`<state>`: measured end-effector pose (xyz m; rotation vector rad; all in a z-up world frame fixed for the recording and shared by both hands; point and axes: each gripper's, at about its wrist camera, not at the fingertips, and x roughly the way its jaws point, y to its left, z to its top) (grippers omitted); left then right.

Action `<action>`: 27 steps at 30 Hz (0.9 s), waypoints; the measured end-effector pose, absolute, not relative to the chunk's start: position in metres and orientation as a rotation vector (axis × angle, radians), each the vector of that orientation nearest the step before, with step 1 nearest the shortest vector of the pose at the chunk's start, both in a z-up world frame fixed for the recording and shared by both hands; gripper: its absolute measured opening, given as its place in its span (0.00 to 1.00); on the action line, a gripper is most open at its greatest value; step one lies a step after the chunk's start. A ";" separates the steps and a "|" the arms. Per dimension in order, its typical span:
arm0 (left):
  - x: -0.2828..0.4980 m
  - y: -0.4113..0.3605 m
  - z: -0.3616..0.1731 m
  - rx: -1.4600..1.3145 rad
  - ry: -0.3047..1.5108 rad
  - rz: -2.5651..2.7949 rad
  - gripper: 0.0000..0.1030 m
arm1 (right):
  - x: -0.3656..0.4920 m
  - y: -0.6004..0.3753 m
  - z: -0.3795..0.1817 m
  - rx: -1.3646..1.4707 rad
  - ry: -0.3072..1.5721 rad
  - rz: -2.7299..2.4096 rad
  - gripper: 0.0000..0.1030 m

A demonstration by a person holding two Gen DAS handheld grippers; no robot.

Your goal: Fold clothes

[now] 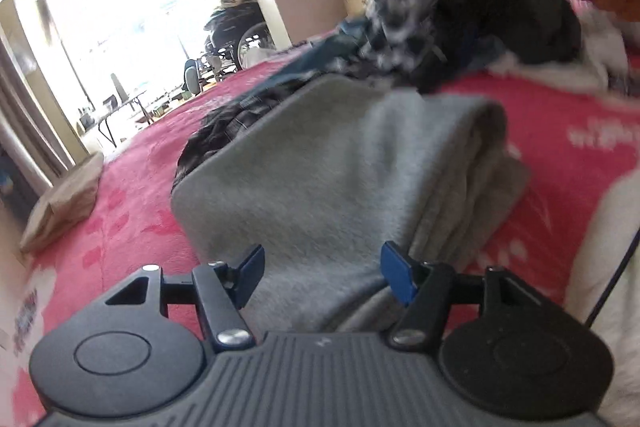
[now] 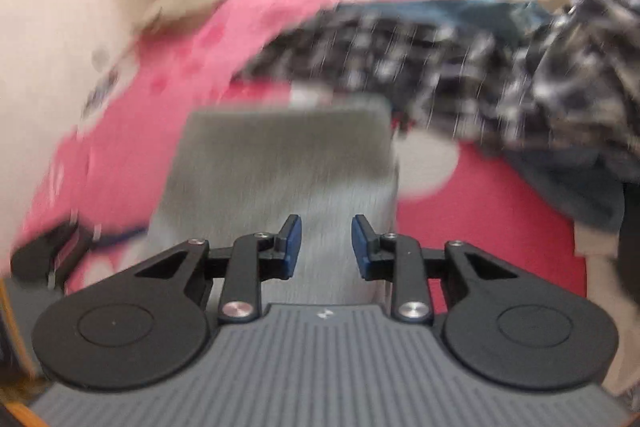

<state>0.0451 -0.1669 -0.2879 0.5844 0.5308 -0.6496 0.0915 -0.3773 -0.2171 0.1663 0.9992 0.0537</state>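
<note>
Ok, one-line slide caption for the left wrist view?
Left claw open over the folded grey garment on the pink blanket.

One folded grey garment (image 1: 320,163) lies on one bed with a pink blanket (image 1: 560,147). Behind it sits one heap of unfolded clothes (image 1: 400,27), in which at least three pieces can be told apart: a black-and-white patterned one, a dark checked one (image 1: 228,127) and a blue one (image 1: 332,43). One brown paper bag (image 1: 64,203) rests at the bed's edge, and two tongs are counted, the left tongs (image 1: 322,273) and the right tongs (image 2: 326,247).

Blown-out backlight, heavy motion blur, fisheye.
</note>
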 end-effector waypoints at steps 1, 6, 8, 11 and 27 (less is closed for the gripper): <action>0.046 -0.170 -0.291 0.588 0.534 -0.647 0.64 | 0.087 -0.373 -0.226 0.147 1.042 0.058 0.25; 0.046 -0.159 -0.282 0.540 0.554 -0.649 0.65 | 0.086 -0.375 -0.259 0.178 1.070 -0.012 0.26; 0.046 -0.154 -0.278 0.521 0.562 -0.650 0.63 | 0.085 -0.376 -0.248 0.181 1.075 -0.024 0.26; 0.045 -0.147 -0.273 0.492 0.574 -0.652 0.64 | 0.070 -0.371 -0.224 0.172 1.045 -0.003 0.26; 0.055 -0.106 -0.263 0.439 0.590 -0.613 0.65 | 0.045 -0.383 -0.205 0.025 1.112 -0.117 0.25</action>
